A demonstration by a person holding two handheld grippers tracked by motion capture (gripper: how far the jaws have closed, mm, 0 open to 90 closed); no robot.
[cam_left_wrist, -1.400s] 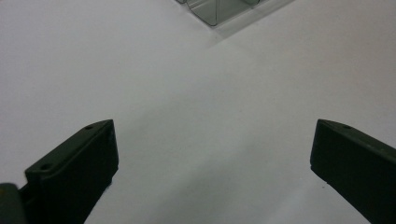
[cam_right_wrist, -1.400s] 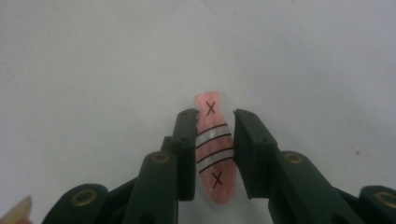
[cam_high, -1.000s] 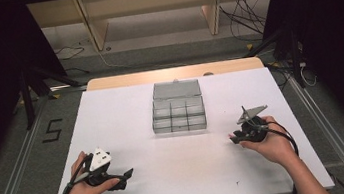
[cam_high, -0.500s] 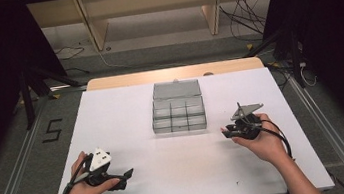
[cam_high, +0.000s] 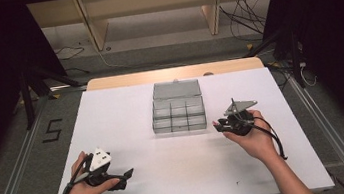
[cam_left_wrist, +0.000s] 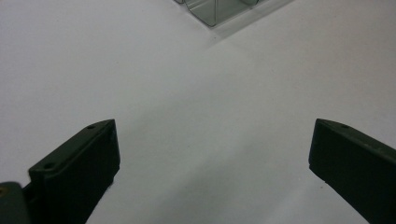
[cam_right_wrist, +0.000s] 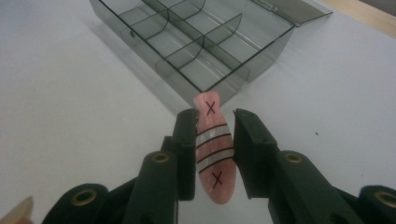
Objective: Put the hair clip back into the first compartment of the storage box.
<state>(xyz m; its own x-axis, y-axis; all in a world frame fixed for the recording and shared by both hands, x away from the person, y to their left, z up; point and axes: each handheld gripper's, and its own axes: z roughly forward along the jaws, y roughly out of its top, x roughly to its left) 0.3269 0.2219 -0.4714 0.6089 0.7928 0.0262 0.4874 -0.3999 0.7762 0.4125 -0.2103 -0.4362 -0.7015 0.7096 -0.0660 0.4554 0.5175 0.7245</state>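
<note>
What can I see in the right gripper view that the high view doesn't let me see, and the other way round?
Right gripper view: a pink piece with black crosses and silvery stripes clamped in the right claw. High view: both hands, the left claw resting apart from the box, and the floor around the table. Both: the white table and the open smoky divided box.

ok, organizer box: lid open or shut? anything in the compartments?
Open. The organizer box has its lid folded back flat behind it, and the compartments in view look empty. The right tongs hold a pink piece.
</note>
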